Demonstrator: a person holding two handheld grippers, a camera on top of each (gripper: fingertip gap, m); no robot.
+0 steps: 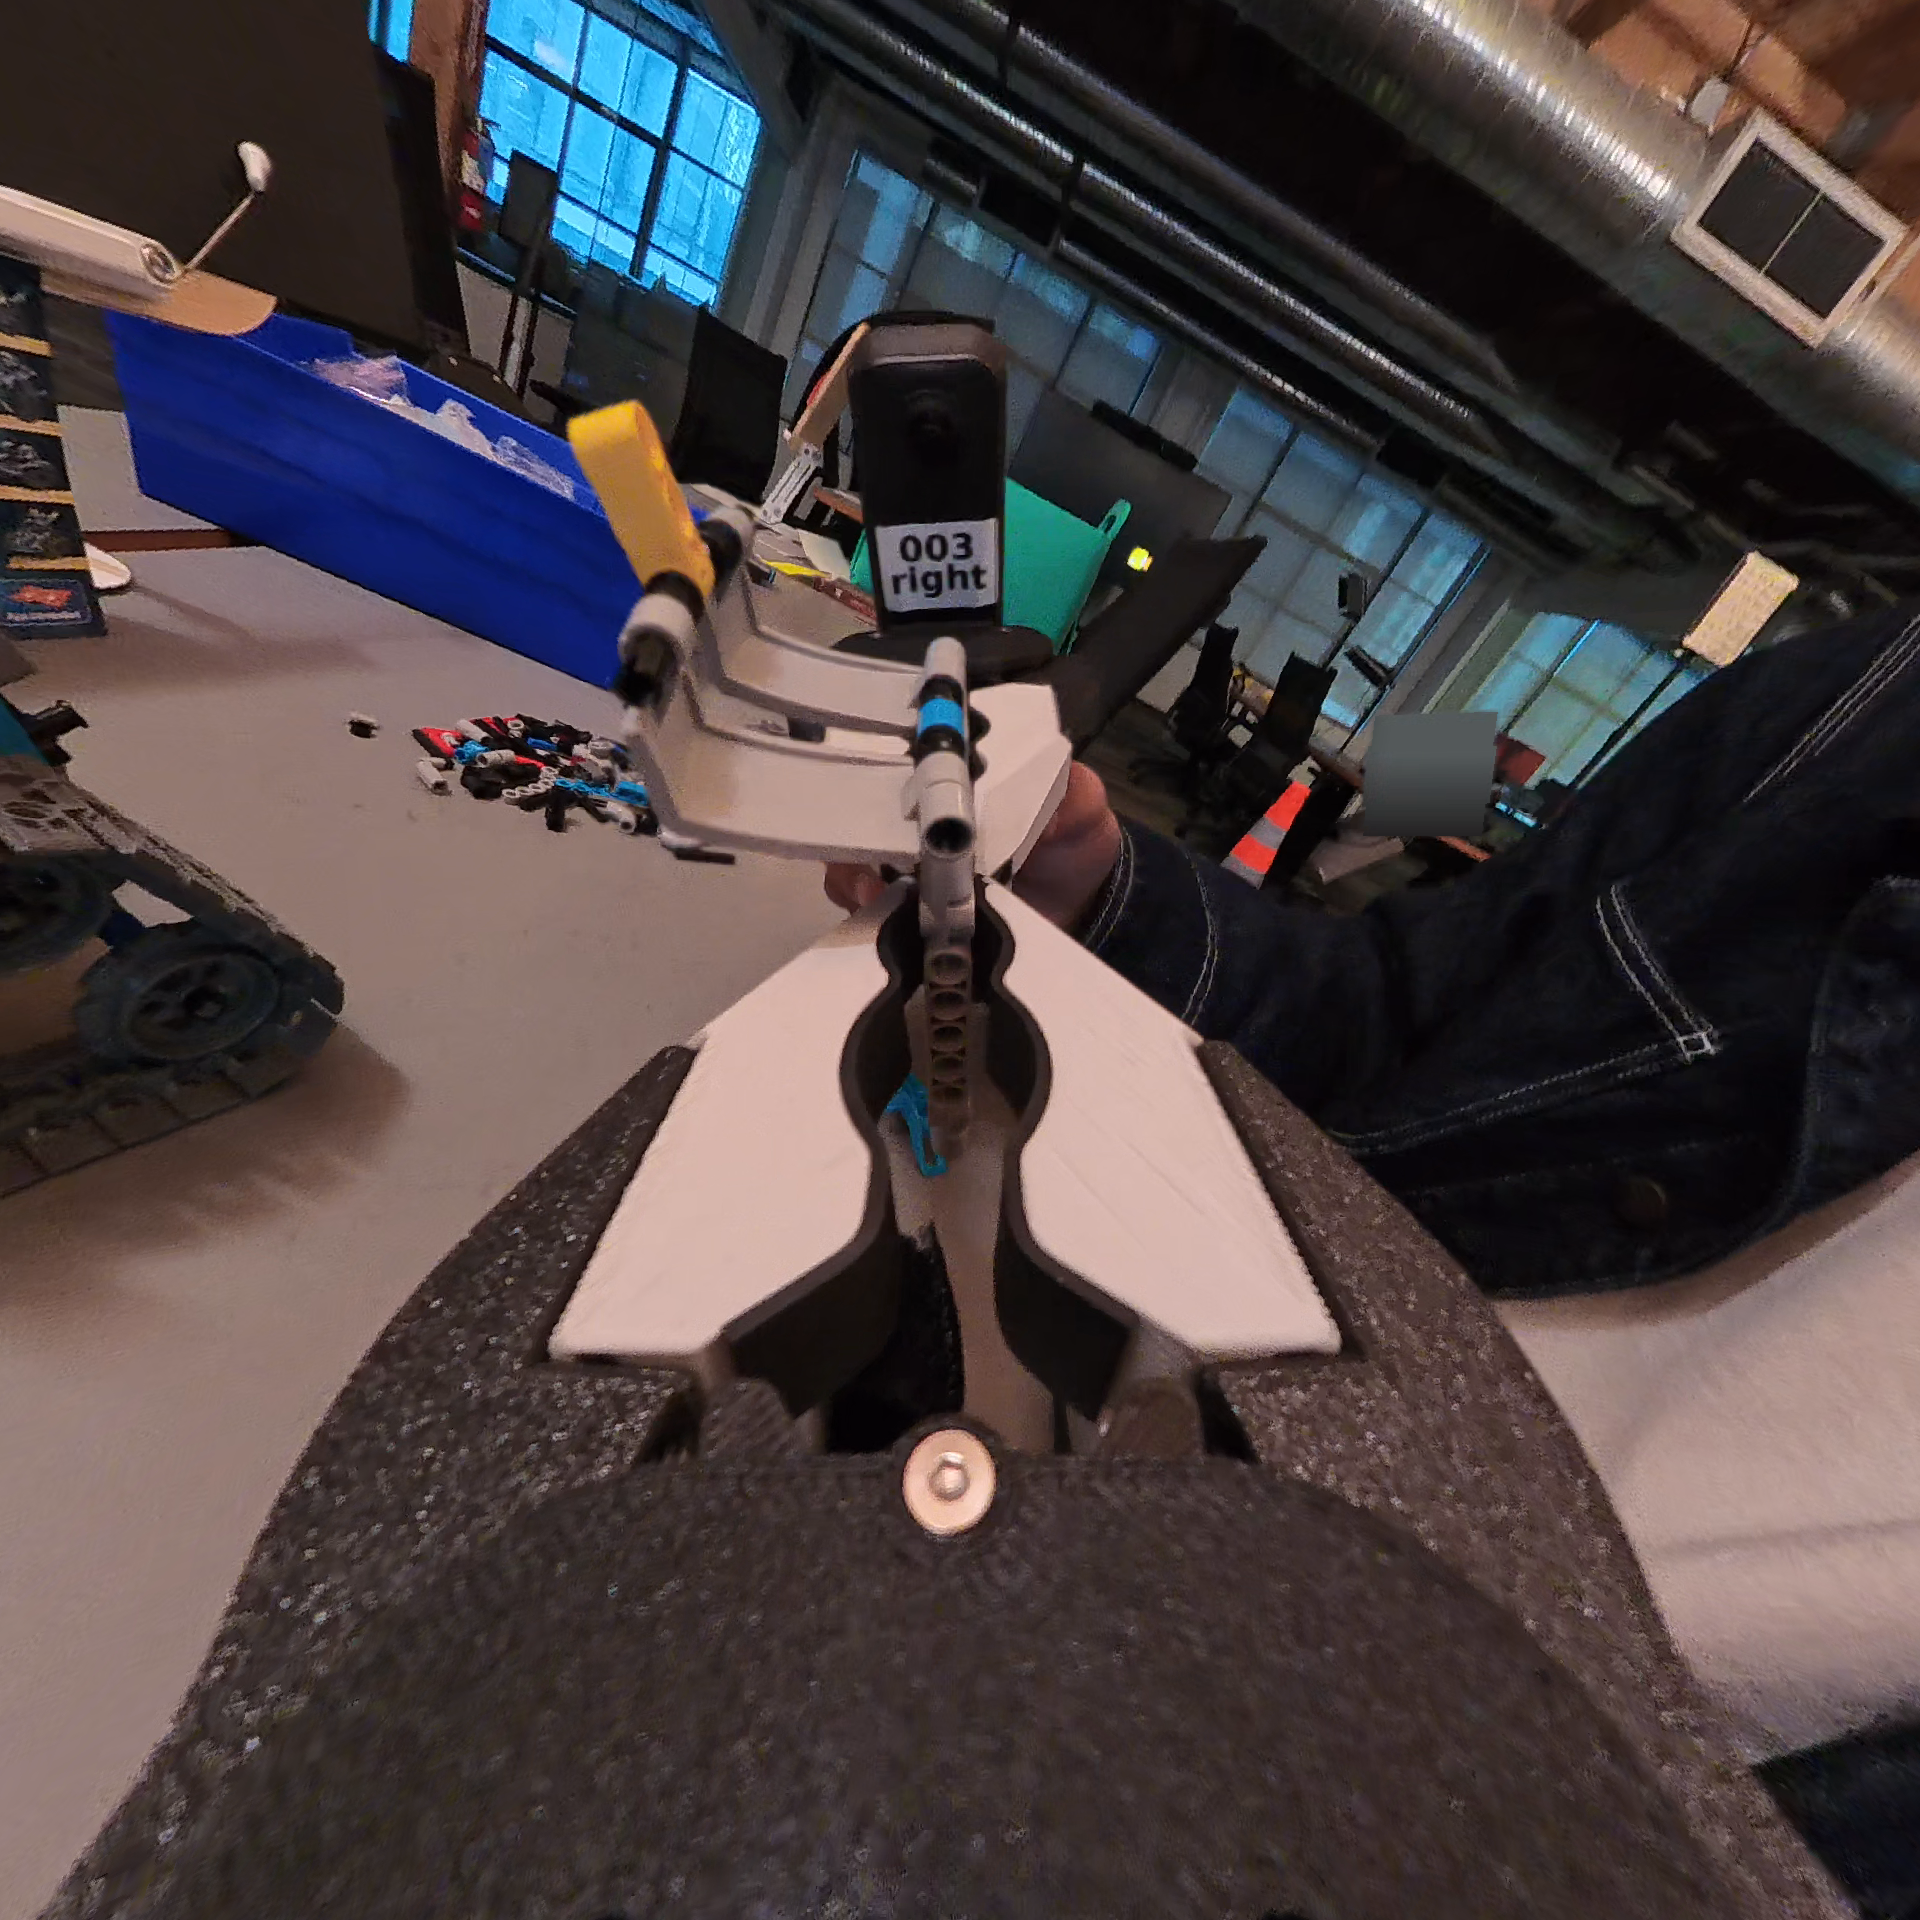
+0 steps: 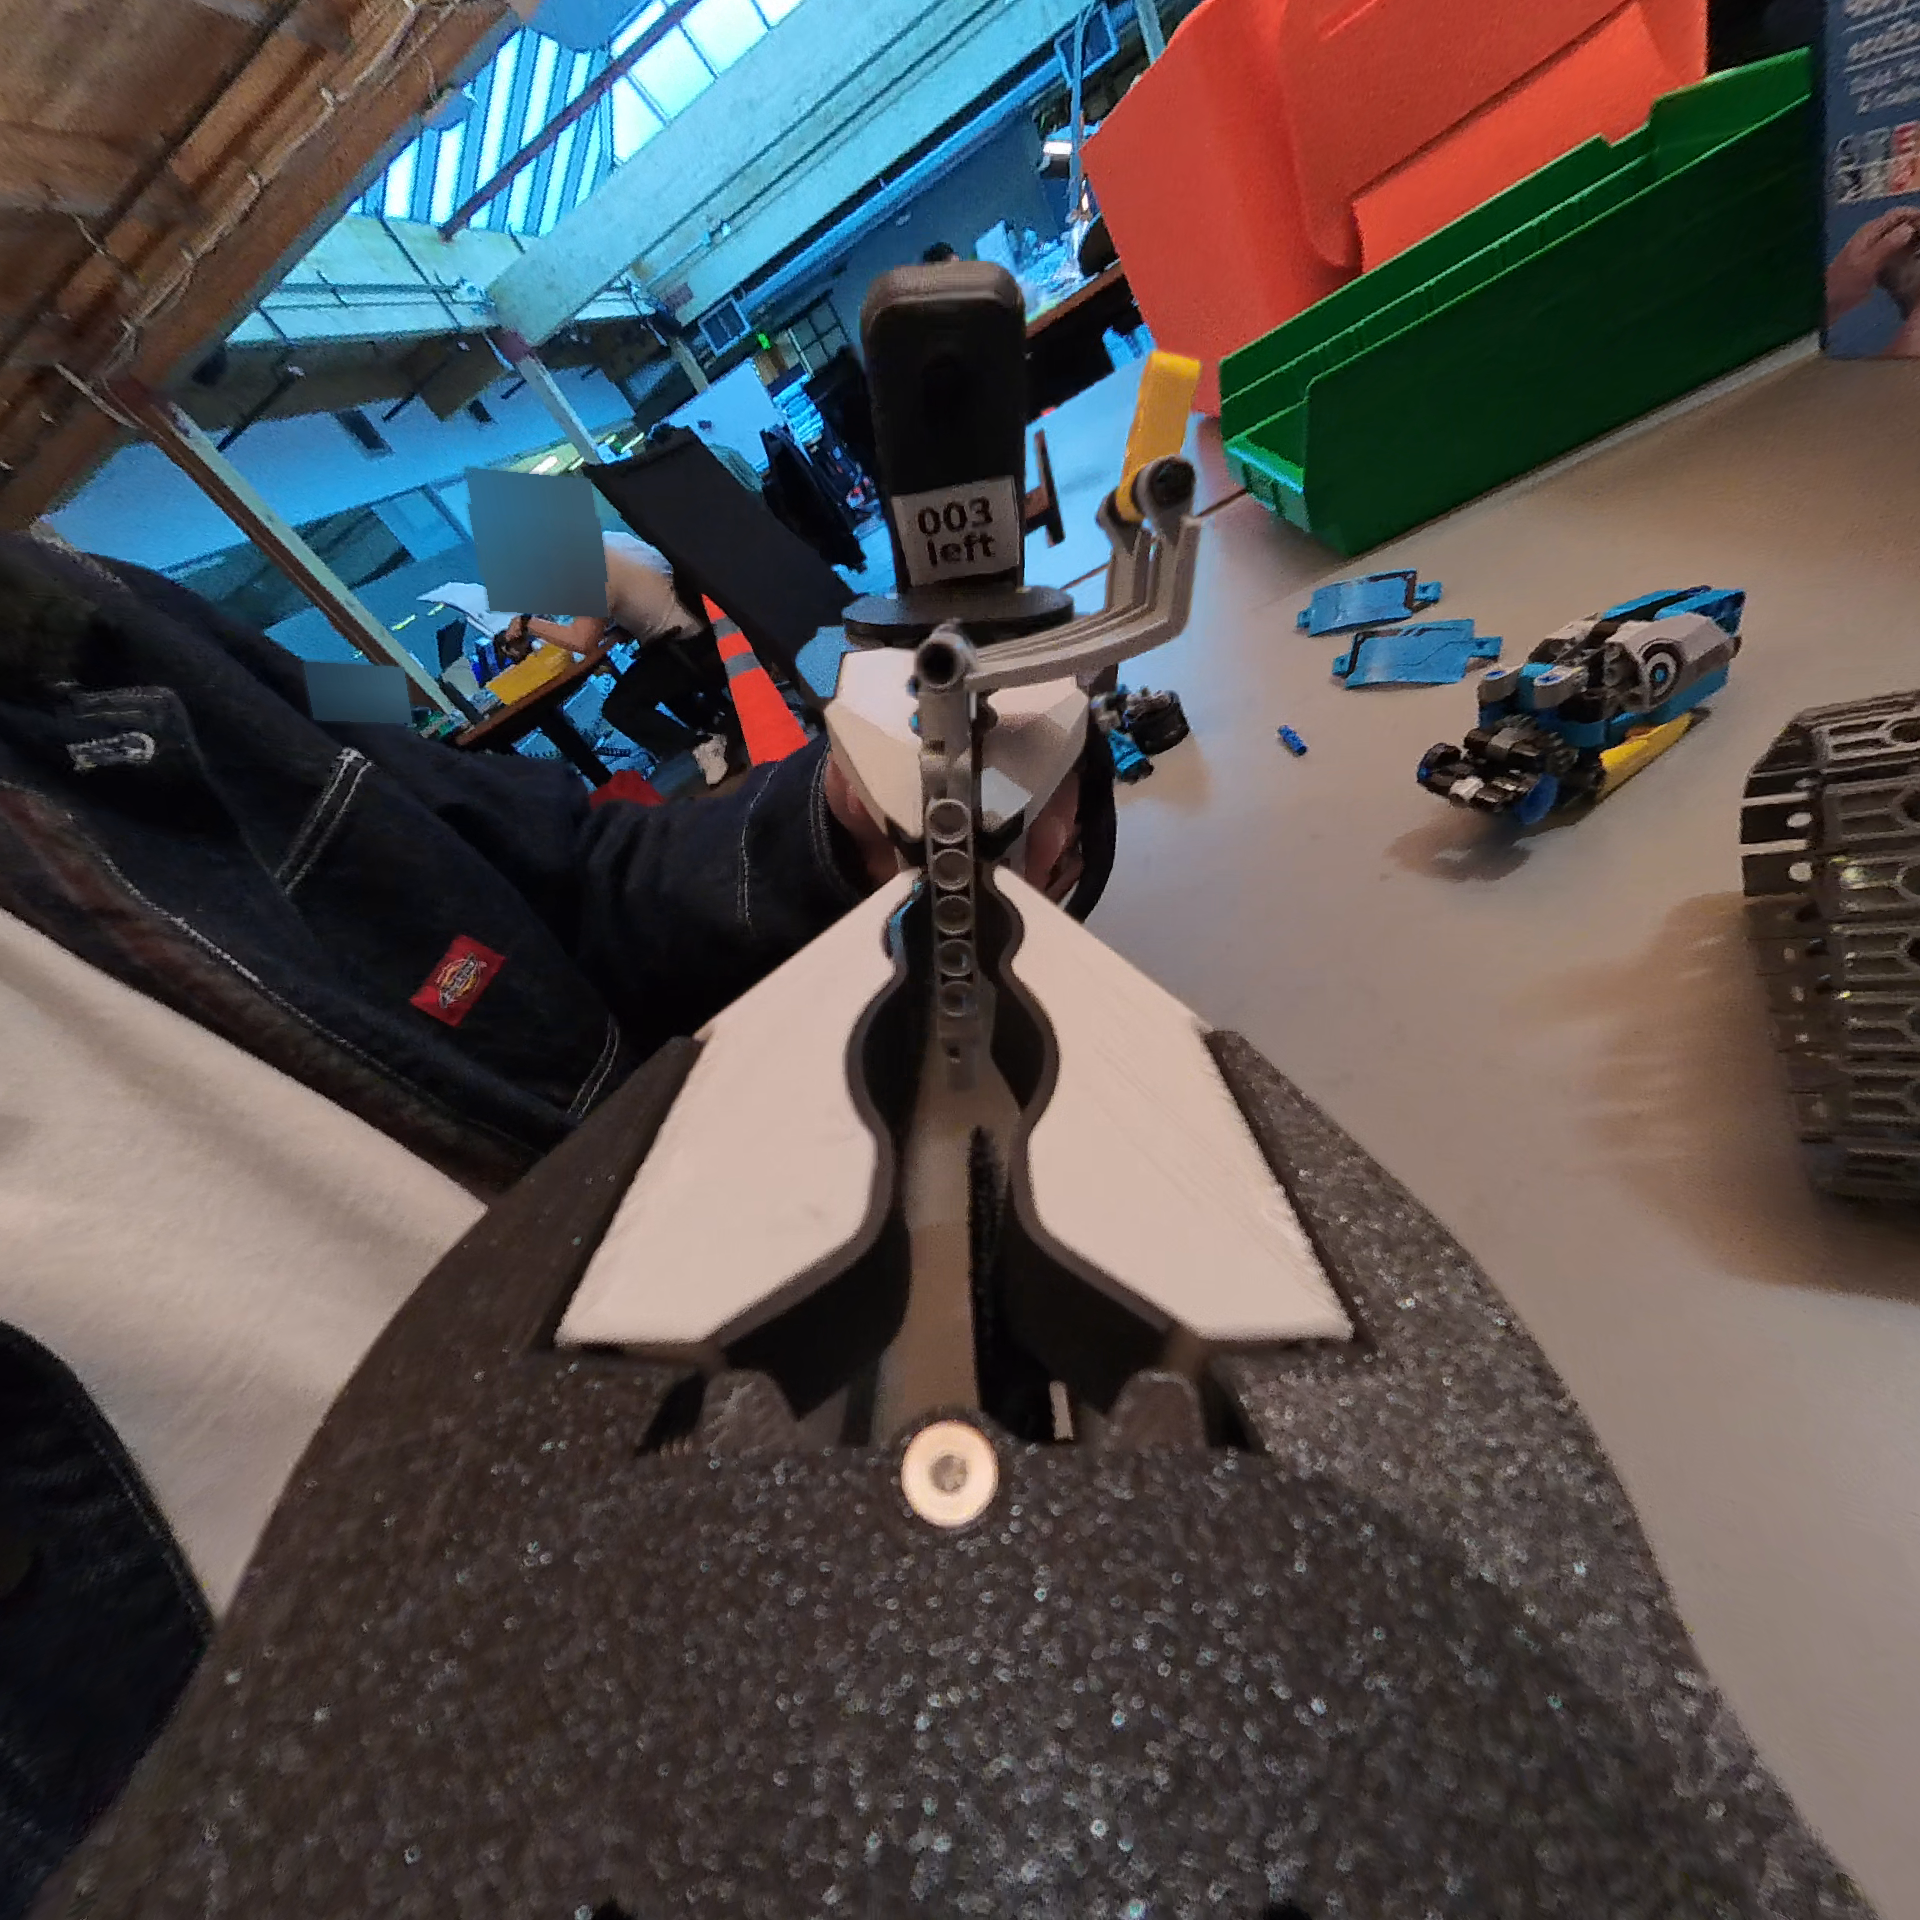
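— While both grippers face each other above the grey surface (image 2: 1403,1039), what sits between them?
— One small brick-built assembly (image 1: 790,727): a grey perforated beam, grey curved arms, a round grey connector with a blue band, and a yellow piece (image 1: 639,499) sticking up at its far end.

— And the left gripper (image 1: 948,914)?
— Its white fingers (image 1: 1122,1143) are pressed together on the grey perforated beam (image 1: 948,1029), which runs down the narrow slot between them. A small turquoise piece shows in the same slot, beside the beam.

— The right gripper (image 2: 954,904)?
— Much the same. Its white fingers (image 2: 779,1143) are closed on a grey perforated beam (image 2: 951,935) of that assembly, and the curved arms rise away toward the yellow piece (image 2: 1158,426). I cannot tell whether both grippers clamp one beam or two.

— So the assembly is off the surface?
— Yes, held up in the air between the two grippers, each backed by a hand in a dark denim sleeve (image 1: 1299,935).

— What lies around?
— From the left wrist view, a heap of small loose parts (image 1: 540,769) lies on the surface beyond the assembly, a blue bin (image 1: 343,468) behind it, and a black tracked model (image 1: 135,997) to the left. From the right wrist view, a green bin (image 2: 1538,353) and an orange bin (image 2: 1299,177) stand at the back, two flat blue panels (image 2: 1392,634) and a blue-and-black model (image 2: 1579,707) lie to the right, and a grey tread (image 2: 1839,935) sits at the edge.
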